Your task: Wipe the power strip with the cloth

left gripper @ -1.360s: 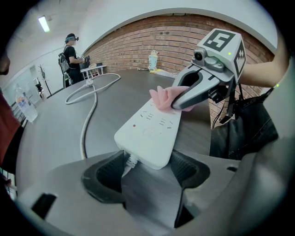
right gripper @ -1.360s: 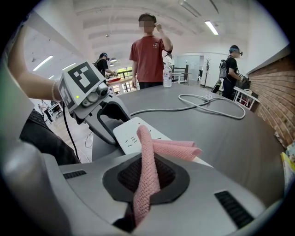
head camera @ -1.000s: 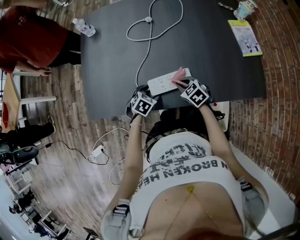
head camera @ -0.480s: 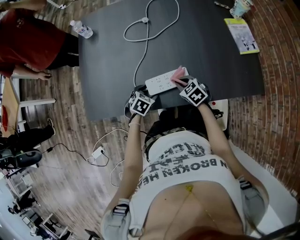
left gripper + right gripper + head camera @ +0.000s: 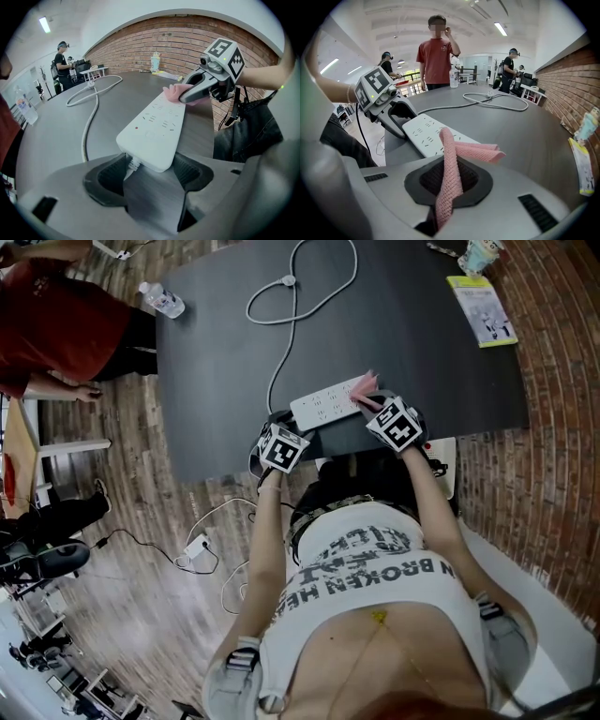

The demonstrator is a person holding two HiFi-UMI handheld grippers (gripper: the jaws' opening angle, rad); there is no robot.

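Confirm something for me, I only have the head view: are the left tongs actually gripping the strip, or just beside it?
Observer: Gripping. The left gripper view shows the left tongs shut on the strip at its cord end.
Operator: And is the cloth really held?
Observer: Yes. In the right gripper view the right tongs pinch the pink cloth, whose free fold reaches over the strip's far end.

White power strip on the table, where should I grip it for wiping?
Grip the white power strip at its cord end, across the narrow width, from the near table edge: the left gripper clamps there, leaving its top clear for the pink cloth.
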